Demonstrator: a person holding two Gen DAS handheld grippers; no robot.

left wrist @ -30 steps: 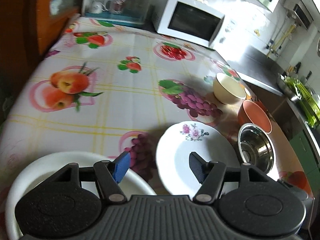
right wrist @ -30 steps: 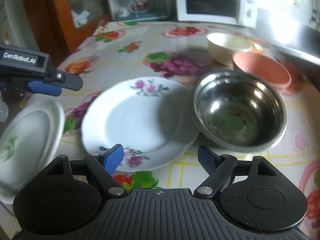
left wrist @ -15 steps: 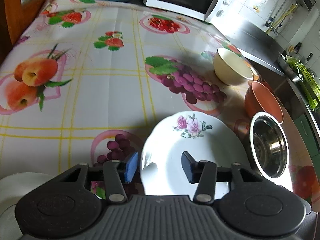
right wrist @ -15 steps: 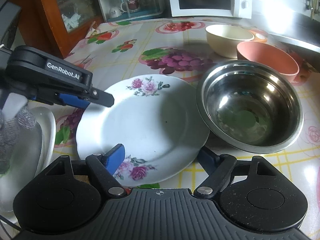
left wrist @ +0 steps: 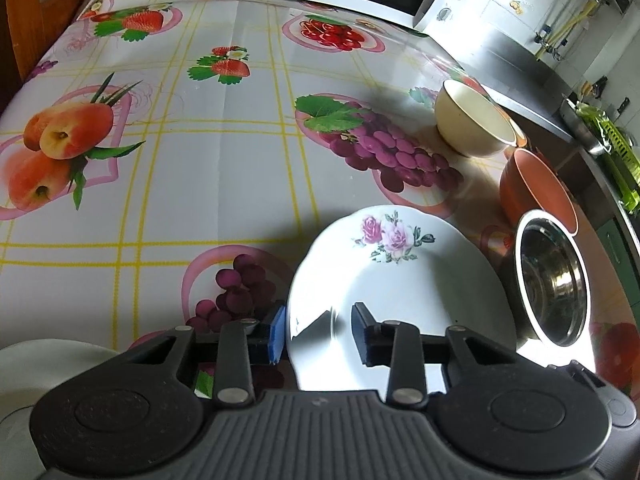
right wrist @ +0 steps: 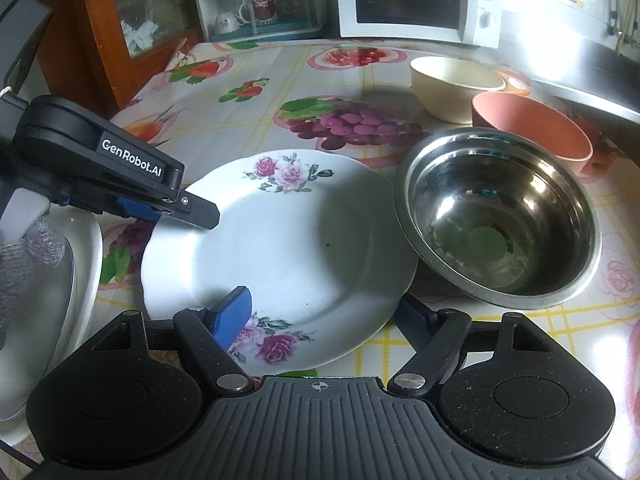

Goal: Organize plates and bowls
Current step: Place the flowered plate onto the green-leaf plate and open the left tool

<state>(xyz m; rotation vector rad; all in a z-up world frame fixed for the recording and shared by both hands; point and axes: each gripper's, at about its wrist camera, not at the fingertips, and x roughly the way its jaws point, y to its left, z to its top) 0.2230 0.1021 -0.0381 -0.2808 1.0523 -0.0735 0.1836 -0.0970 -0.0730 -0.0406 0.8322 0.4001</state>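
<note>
Both grippers share one build — a ribbed dark-grey housing flanked by two speckled black round discs, with black linkage arms pinned by silver rivets. The left gripper [left wrist: 318, 334] carries one blue pad and one dark one; at the left of the right wrist view, white "GenRobot.AI" lettering marks its side. The right gripper [right wrist: 326, 314] has blue pads — one bright, one shadowed.
</note>
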